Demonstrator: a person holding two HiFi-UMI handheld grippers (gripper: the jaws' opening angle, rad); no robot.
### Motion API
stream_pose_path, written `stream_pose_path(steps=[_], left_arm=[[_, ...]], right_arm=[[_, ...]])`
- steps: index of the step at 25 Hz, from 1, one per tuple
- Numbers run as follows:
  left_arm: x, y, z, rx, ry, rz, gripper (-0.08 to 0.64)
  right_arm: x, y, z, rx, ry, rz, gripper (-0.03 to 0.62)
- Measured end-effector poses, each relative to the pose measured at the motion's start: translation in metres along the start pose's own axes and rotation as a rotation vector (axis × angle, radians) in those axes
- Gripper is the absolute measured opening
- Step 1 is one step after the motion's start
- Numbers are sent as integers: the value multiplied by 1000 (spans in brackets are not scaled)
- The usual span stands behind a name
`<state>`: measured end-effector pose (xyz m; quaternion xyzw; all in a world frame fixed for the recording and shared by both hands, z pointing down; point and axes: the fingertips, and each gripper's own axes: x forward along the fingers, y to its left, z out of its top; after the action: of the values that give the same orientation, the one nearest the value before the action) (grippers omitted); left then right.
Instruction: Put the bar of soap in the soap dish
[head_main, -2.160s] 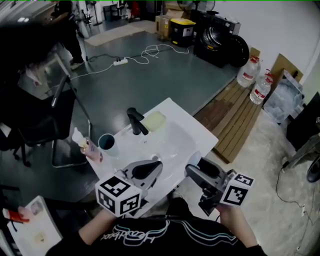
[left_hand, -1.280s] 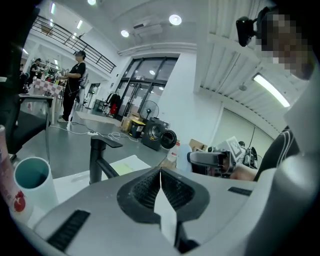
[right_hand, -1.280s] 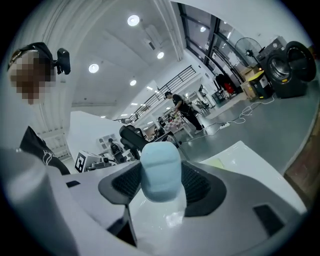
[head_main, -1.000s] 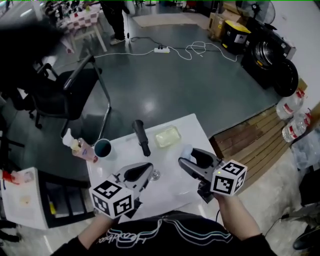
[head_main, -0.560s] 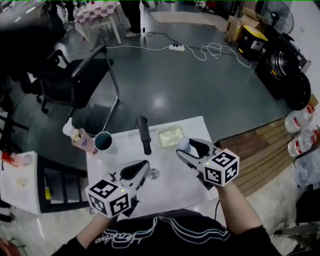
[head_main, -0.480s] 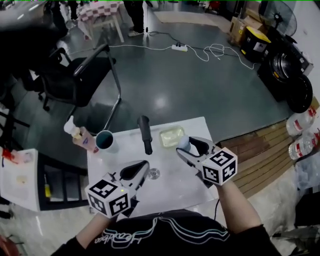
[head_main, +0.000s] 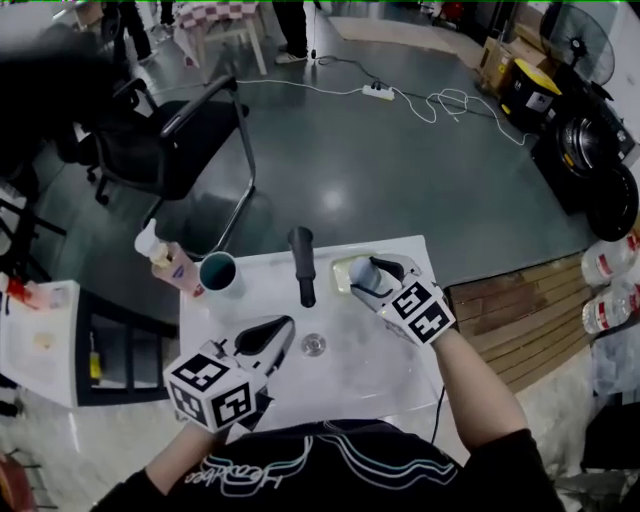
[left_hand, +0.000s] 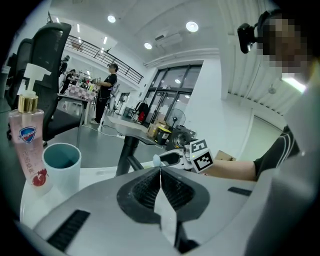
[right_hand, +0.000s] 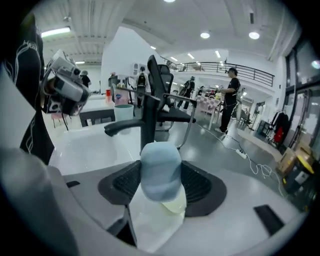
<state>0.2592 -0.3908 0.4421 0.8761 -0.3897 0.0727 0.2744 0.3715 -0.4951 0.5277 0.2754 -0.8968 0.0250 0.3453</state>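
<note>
Head view. White washbasin (head_main: 390, 372) at centre, with a black faucet (head_main: 301, 264) at its far edge and a drain (head_main: 314, 345) in the bowl. Left of the faucet: teal cup (head_main: 218, 272), then a pink pump bottle (head_main: 172, 266) just beside it. Right of the faucet: pale yellow-green soap dish (head_main: 339, 270) on the basin top. Right gripper (head_main: 366, 274) directly over the dish, clamped on a light blue bar of soap (head_main: 361, 271). Left gripper (head_main: 277, 328) low over the near left part of the basin, well apart from the dish. Black office chair (head_main: 170, 140) on the grey floor beyond.

Left gripper view. Jaws pressed together, nothing between the pads. Cup and bottle upright at left, faucet behind the jaw tips, right gripper with the soap's blue end just past it.

Right gripper view. Jaws closed on the soap, gripped by its two sides, blue end standing out past the pads. Dish directly beneath the bar; cannot tell whether touching or just above. Faucet right behind; left gripper at upper left.
</note>
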Motion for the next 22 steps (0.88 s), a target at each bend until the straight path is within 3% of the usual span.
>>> stream_pose_path(steps=[4,22], left_arm=[[2,10,-3,-9,-1,12,23],[-18,46,-16,-82,-42,103,23]], right_arm=[[24,-4,-21,-108,110,27,270],[77,-6,-45,-257,293,120,272]])
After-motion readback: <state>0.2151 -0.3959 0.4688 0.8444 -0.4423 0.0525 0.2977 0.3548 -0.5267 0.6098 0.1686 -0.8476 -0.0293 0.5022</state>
